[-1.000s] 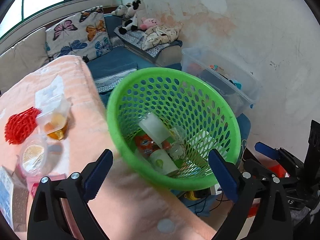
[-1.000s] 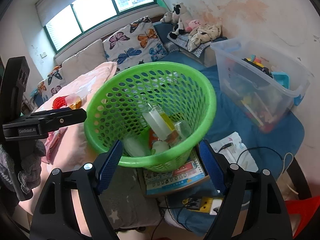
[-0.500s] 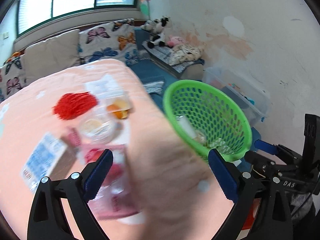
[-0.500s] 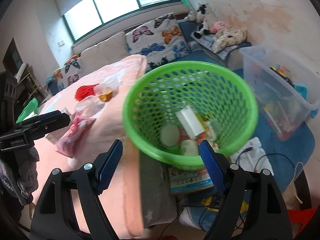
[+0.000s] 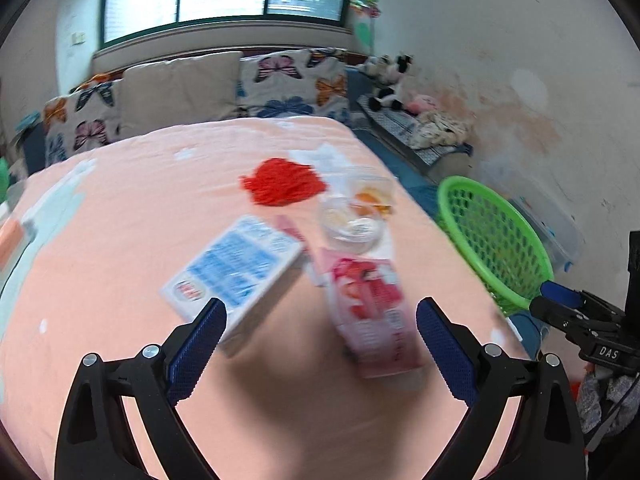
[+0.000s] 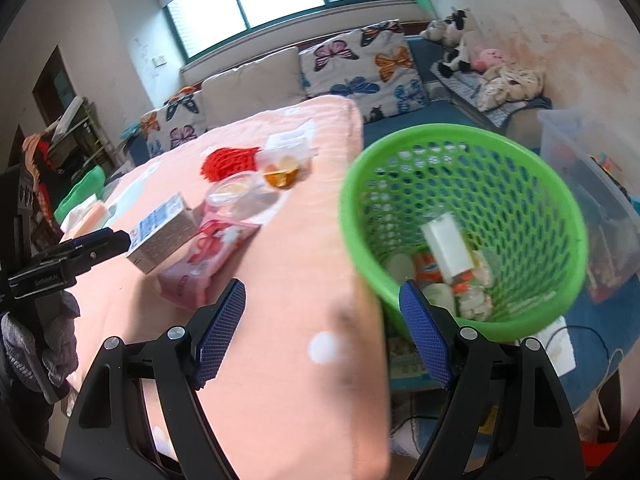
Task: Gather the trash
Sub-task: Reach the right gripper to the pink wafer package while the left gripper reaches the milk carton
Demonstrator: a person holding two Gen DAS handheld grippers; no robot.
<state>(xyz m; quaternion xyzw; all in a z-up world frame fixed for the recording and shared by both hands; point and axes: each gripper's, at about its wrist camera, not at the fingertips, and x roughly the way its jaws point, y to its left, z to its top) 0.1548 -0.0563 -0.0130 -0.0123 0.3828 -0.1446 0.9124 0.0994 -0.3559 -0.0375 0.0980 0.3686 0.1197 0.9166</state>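
My left gripper (image 5: pixel 320 344) is open and empty above the pink-covered table (image 5: pixel 120 240). In front of it lie a blue-and-white carton (image 5: pixel 236 272), a pink strawberry packet (image 5: pixel 372 312), a clear lidded cup (image 5: pixel 352 224), a clear tub with orange bits (image 5: pixel 372 194) and a red mesh net (image 5: pixel 282 186). The green basket (image 5: pixel 492 240) stands off the table's right edge and holds several pieces of trash (image 6: pixel 444 264). My right gripper (image 6: pixel 322 332) is open and empty over the table's corner beside the basket (image 6: pixel 472 208).
A clear storage bin (image 6: pixel 592 184) with toys stands right of the basket. A sofa with butterfly cushions (image 5: pixel 288 80) and stuffed toys (image 6: pixel 456 44) line the back. Books and cables (image 6: pixel 560 352) lie on the floor under the basket.
Both grippers swung left, away from the basket toward the table. The carton and pink packet now sit in front of my left gripper. Both stayed open and empty.
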